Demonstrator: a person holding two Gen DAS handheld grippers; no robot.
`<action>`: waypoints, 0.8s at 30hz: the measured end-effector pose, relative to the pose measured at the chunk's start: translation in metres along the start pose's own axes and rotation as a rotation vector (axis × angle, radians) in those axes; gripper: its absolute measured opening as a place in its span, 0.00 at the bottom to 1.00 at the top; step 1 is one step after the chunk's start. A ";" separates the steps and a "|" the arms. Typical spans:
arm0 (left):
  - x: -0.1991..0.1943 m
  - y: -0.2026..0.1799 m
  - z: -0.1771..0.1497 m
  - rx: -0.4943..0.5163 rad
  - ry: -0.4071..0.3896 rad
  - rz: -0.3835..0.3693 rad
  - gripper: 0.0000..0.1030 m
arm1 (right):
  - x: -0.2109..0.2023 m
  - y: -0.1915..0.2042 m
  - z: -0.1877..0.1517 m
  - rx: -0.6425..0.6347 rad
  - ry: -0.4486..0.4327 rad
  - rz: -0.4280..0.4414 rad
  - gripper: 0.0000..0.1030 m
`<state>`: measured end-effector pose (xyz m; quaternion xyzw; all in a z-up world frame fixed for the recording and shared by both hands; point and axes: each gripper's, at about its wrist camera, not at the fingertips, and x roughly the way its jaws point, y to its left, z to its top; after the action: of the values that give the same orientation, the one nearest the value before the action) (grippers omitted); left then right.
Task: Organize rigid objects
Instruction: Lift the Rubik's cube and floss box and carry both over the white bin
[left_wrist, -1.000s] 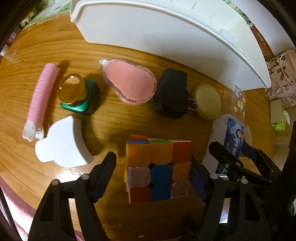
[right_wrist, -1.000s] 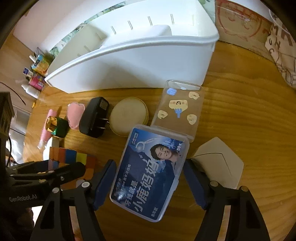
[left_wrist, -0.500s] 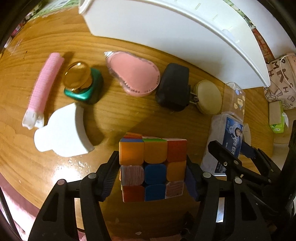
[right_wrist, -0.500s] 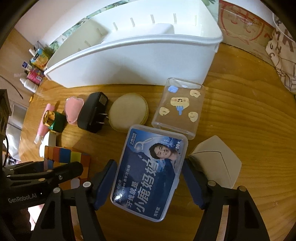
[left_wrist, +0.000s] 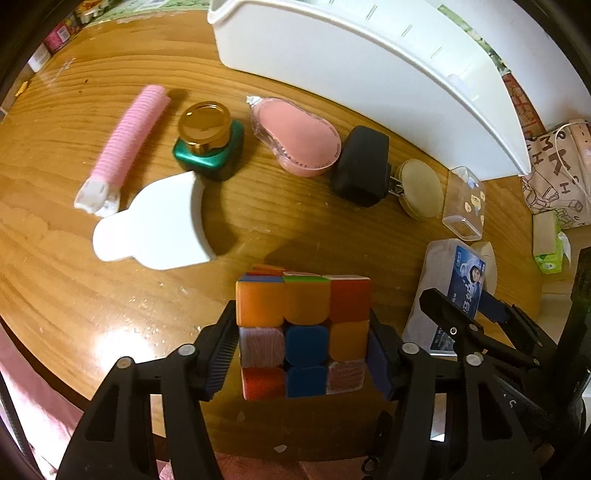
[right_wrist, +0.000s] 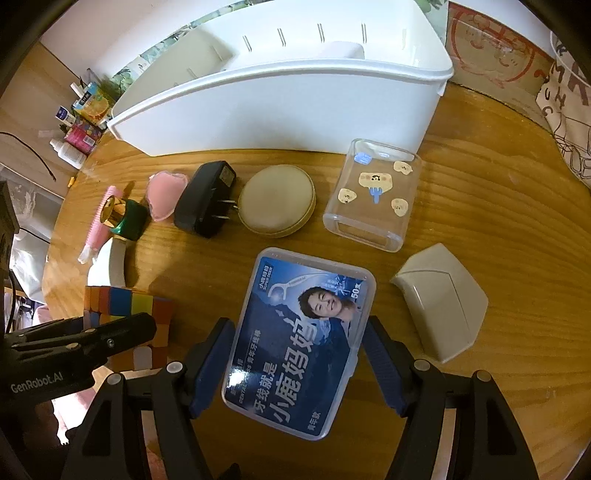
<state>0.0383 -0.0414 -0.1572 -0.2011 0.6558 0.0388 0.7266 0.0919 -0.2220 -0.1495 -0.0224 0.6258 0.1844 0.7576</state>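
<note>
Cube (left_wrist: 303, 334), its stickers a scramble of colours, sits on the wooden table (left_wrist: 74, 295) between the pads of the left gripper (left_wrist: 302, 350), whose jaws are closing and already lie against both of its sides. Just beside it, the right gripper (right_wrist: 295, 360) straddles a clear floss-pick box (right_wrist: 301, 339) with a blue label, its pads close to the box's edges, though whether they press cannot be told. Beyond lie a white bin (right_wrist: 288, 107), a black charger (left_wrist: 362, 166), a pink roller (left_wrist: 125, 136) and a green bottle (left_wrist: 208, 147).
</note>
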 end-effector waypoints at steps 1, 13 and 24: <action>0.000 0.002 -0.003 -0.004 -0.004 -0.001 0.60 | -0.002 0.001 -0.002 -0.001 -0.007 0.001 0.69; -0.017 0.006 -0.030 -0.007 -0.074 0.002 0.60 | -0.034 0.003 -0.018 -0.028 -0.076 0.006 0.69; -0.054 0.015 -0.019 -0.025 -0.178 0.003 0.60 | -0.069 0.011 -0.014 -0.070 -0.164 0.001 0.69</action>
<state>0.0085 -0.0229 -0.1097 -0.2050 0.5884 0.0658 0.7794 0.0654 -0.2331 -0.0847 -0.0334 0.5547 0.2077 0.8050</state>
